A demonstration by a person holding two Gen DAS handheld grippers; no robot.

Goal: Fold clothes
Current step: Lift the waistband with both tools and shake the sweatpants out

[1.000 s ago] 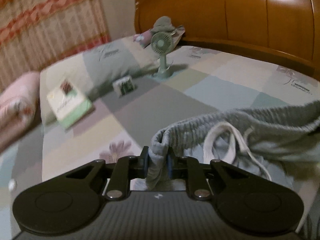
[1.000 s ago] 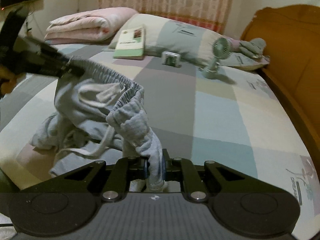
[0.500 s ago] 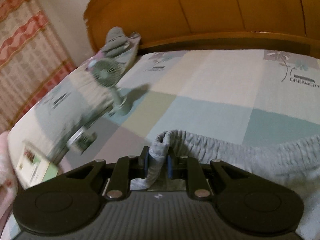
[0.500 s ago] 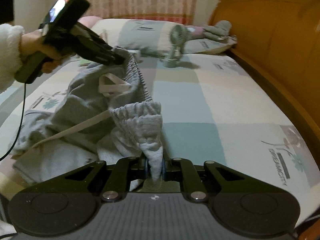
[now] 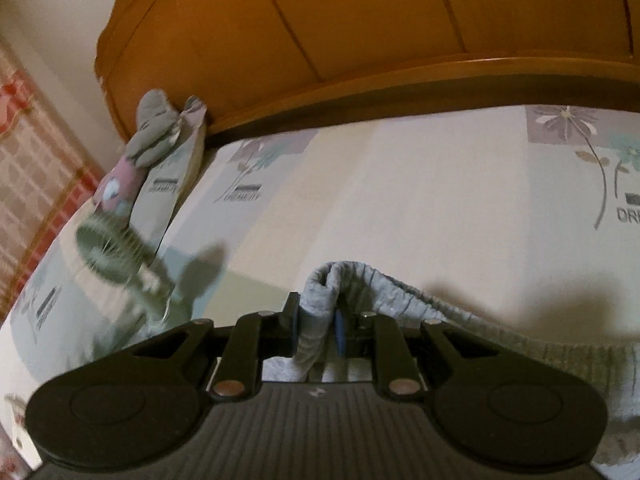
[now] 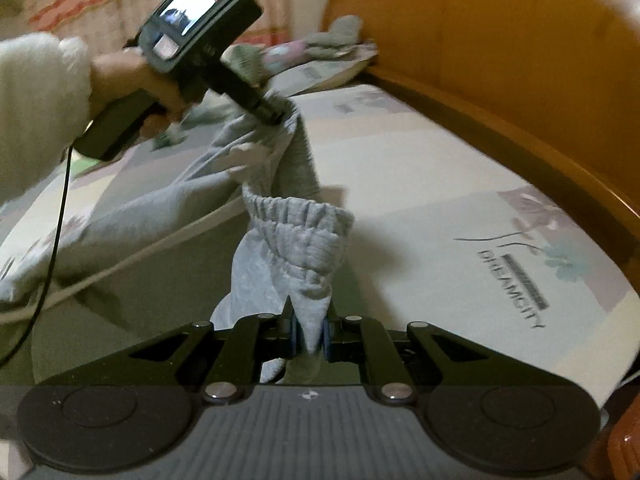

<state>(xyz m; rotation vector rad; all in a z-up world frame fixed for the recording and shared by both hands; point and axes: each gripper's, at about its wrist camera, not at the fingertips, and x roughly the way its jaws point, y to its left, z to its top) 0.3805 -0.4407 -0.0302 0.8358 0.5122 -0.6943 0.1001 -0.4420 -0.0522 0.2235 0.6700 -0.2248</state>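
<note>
Sweatpants [image 6: 288,240] waistband pinched by both tools, bare bedsheet [image 6: 460,200] beyond

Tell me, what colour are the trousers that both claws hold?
Light grey trousers, with a ribbed elastic waistband; the right wrist view shows them best.

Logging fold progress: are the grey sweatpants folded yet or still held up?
Held up, unfolded: the grey sweatpants hang by the waistband between left tool and right tool.

The small fan [image 5: 114,250] near the bed's left edge is motion-blurred, its base lost behind the left gripper [image 5: 316,322]. The grey sweatpants [image 6: 296,240] run off the left picture edge, legs unseen. The sheet's printed lettering [image 5: 628,214] is cut off.
</note>
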